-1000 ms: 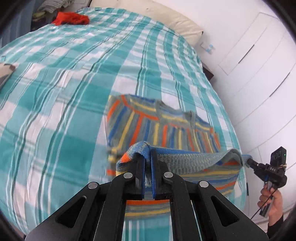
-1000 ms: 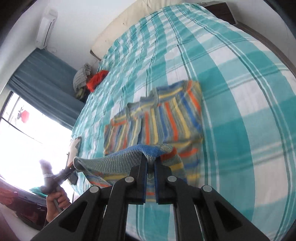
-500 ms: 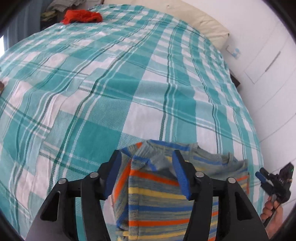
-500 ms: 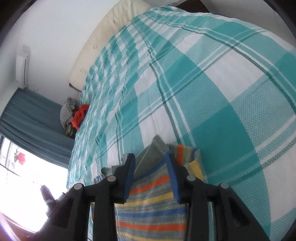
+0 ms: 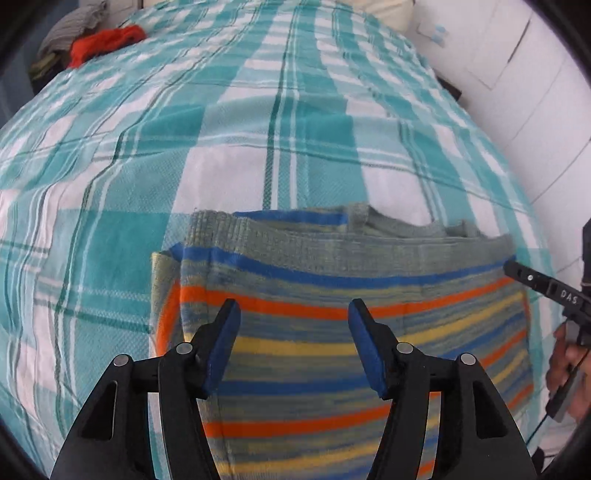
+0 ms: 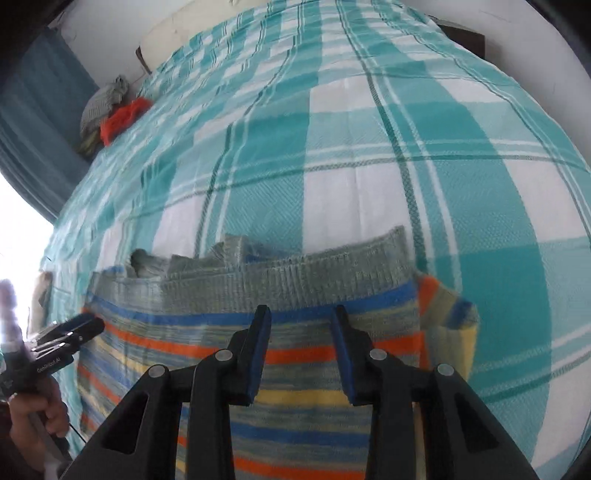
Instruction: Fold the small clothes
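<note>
A small striped knit sweater [image 5: 332, 295], grey with blue, orange and yellow bands, lies folded in half on the teal plaid bed cover [image 5: 258, 129]. Its grey ribbed hem sits on top at the far edge. My left gripper [image 5: 293, 314] is open and empty just above the sweater's left part. My right gripper [image 6: 301, 317] is open and empty above the sweater [image 6: 258, 332] near its right part. A folded sleeve [image 6: 447, 314] sticks out at the right edge. Each gripper shows at the side of the other's view.
A red garment [image 5: 107, 42] and a grey knit pile [image 5: 70, 24] lie at the far left corner of the bed. A cream pillow [image 5: 388, 11] lies at the head. White cupboard doors [image 5: 535, 74] stand on the right. A blue curtain [image 6: 37, 129] hangs at the left.
Both grippers carried the sweater's lower hem forward over the upper half, then opened and let it go. The hem now lies flat on the top edge.
</note>
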The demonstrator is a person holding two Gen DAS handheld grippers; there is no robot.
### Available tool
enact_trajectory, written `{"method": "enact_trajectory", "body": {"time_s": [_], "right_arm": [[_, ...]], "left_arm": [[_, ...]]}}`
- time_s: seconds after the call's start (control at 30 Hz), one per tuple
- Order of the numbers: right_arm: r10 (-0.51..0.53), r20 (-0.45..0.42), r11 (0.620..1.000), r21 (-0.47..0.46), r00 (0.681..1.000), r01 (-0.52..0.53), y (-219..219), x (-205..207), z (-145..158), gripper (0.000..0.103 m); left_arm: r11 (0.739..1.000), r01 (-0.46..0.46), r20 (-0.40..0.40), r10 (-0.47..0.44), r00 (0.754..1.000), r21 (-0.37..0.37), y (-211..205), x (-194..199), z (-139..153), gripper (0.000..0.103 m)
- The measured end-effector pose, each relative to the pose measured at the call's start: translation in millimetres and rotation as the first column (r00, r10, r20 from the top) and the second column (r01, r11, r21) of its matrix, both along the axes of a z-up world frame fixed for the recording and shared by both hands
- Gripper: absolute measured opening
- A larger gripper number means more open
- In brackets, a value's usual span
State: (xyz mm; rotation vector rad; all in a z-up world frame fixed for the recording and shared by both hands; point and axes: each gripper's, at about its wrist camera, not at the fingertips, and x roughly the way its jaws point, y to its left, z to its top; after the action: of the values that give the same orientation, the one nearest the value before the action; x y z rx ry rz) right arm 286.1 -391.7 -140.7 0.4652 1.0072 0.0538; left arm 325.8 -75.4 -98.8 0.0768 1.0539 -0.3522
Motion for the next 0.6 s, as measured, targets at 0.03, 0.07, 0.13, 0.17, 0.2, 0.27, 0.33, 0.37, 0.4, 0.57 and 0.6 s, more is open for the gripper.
{"method": "enact_trajectory", "body": {"time_s": [0.03, 0.07, 0.13, 0.17, 0.2, 0.27, 0.33, 0.37, 0.4, 0.57, 0.6], "right_arm": [[0.037, 0.03, 0.999, 0.007, 0.999, -0.038, 3, -10, 10, 0.034], [0.095, 0.048, 0.995, -0.013, 0.994, -0.095, 10, -21, 19, 0.035], [0.216, 0.067, 0.975, -0.058, 0.974, -0.213, 25, -50, 32, 0.035], [0.267, 0.069, 0.963, -0.059, 0.961, -0.264, 31, -66, 34, 0.037], [0.31, 0.058, 0.95, -0.049, 0.949, -0.308, 39, -78, 30, 0.038], [0.361, -0.01, 0.932, -0.04, 0.932, -0.361, 47, -109, 11, 0.038], [0.35, -0.156, 0.928, -0.072, 0.924, -0.364, 48, -139, -22, 0.037], [0.33, -0.184, 0.934, -0.08, 0.926, -0.348, 43, -158, -33, 0.037], [0.316, -0.147, 0.941, -0.077, 0.937, -0.329, 38, -177, -32, 0.037], [0.217, -0.074, 0.968, -0.114, 0.973, -0.225, 30, -244, -9, 0.044], [0.191, -0.05, 0.973, -0.126, 0.98, -0.196, 30, -253, -6, 0.054]], "left_arm": [[0.999, 0.046, 0.03, -0.046, 0.999, 0.007, 2, -18, 7, 0.071], [0.996, 0.087, 0.058, -0.089, 0.994, 0.03, 2, -37, 10, 0.075], [0.983, 0.171, 0.065, -0.175, 0.983, 0.065, 3, -75, 4, 0.076], [0.977, 0.197, 0.035, -0.201, 0.979, 0.081, 4, -89, -5, 0.076], [0.972, 0.207, -0.006, -0.208, 0.978, 0.113, 6, -100, -16, 0.075], [0.955, 0.191, -0.086, -0.176, 0.981, 0.226, 17, -121, -46, 0.073], [0.951, 0.183, -0.062, -0.173, 0.983, 0.25, 30, -145, -47, 0.073], [0.944, 0.176, -0.055, -0.168, 0.984, 0.279, 34, -157, -44, 0.074], [0.936, 0.161, -0.047, -0.154, 0.987, 0.312, 37, -166, -39, 0.074], [0.961, 0.103, 0.041, -0.118, 0.992, 0.256, 36, -209, -3, 0.087], [0.964, 0.093, 0.066, -0.113, 0.991, 0.251, 32, -214, 1, 0.089]]}}
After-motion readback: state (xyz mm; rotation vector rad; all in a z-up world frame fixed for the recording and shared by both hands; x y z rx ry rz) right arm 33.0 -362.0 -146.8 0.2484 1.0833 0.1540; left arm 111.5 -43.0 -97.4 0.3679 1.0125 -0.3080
